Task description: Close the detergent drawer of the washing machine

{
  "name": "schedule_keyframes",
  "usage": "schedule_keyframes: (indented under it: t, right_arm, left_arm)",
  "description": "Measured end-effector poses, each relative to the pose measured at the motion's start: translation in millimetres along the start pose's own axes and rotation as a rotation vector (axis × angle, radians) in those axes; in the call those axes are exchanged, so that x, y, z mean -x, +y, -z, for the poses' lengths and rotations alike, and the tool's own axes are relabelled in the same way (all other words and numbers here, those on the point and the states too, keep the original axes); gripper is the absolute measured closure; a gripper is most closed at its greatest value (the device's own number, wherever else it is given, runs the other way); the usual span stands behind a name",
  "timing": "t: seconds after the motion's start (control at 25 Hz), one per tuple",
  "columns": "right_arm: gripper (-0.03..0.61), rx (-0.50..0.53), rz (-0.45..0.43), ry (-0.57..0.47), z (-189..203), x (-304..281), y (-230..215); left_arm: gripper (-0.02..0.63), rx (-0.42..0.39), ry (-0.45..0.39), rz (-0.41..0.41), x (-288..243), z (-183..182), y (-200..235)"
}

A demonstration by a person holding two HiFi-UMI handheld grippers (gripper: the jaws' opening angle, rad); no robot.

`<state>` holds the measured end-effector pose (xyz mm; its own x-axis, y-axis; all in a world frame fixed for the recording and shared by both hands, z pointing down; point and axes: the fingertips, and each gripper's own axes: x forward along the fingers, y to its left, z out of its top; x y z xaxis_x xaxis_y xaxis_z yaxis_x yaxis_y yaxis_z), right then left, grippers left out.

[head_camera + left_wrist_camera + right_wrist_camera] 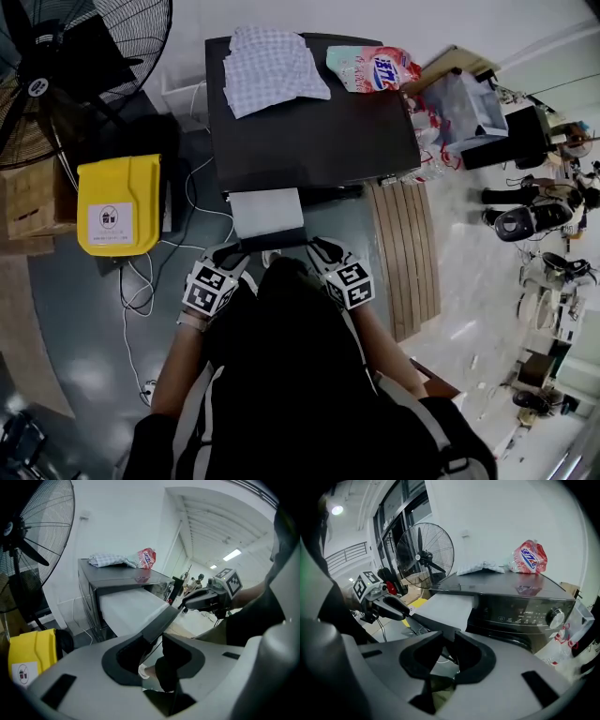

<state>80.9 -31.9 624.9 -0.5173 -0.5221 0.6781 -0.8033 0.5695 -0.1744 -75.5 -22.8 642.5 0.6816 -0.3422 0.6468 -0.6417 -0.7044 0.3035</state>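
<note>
Jutting detergent drawer on washing machine

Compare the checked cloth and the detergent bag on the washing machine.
The checked cloth is pale with a fine grid; the detergent bag is pink and red with blue print. The cloth lies low, rumpled and spread wide; the bag is smaller and puffs up higher. The cloth sits nearer the fan, the bag at the opposite back corner. Both rest on the washing machine, on its dark top near the back edge.

Dark washing machine top, checked cloth and detergent bag lying on it
</note>
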Motion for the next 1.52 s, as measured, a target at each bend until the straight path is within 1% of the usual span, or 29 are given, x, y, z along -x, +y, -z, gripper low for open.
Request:
schedule_keyframes:
  t: [0.36, 0.8, 1.24, 1.52]
  right_arm:
    - [0.489, -0.004, -0.033, -0.022, -18, -13, -12]
    - [0.491, -0.003, -0.047, -0.035, -47, -35, -27]
    - [0.491, -0.018, -0.046, -0.048, -70, -51, -40]
    - [0.491, -0.044, -0.026, -0.053, -83, -61, -46]
  left_arm:
    - [0.485, 0.012, 0.006, -0.043, -5, -16, 20]
    - [0.485, 0.019, 0.006, -0.094, -10, -40, 51]
    - [0.482, 0.034, -0.001, -0.129, -16, -57, 75]
    - [0.48, 0.041, 0.005, -0.163, -19, -67, 90]
